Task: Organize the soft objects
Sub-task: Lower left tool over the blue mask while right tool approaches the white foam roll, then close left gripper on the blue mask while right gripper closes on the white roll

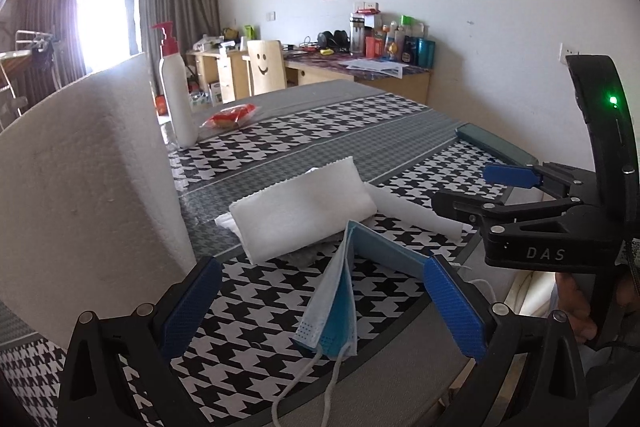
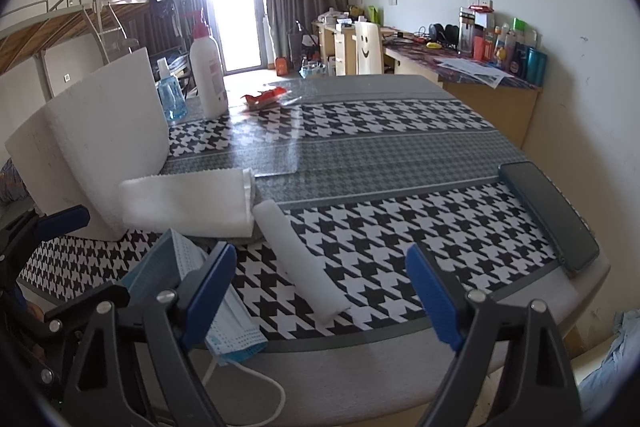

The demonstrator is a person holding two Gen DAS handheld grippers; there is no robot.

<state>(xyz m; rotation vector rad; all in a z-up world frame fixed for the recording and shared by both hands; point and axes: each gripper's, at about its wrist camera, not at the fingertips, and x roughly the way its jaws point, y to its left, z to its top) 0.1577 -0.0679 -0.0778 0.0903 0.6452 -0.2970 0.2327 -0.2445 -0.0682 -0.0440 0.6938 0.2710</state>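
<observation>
A light-blue face mask stands tented on the houndstooth tablecloth, its ear loops trailing toward the near edge. My left gripper is open, its blue pads wide on either side of the mask. Just beyond lie a folded white cloth and a white foam roll. In the right wrist view the foam roll lies between the wide-spread pads of my right gripper, which is open and does not press on it. The mask sits by its left pad.
A big white foam block stands upright at the left. A dark phone lies near the table's right edge. A white pump bottle, a blue bottle and a red packet sit at the far side.
</observation>
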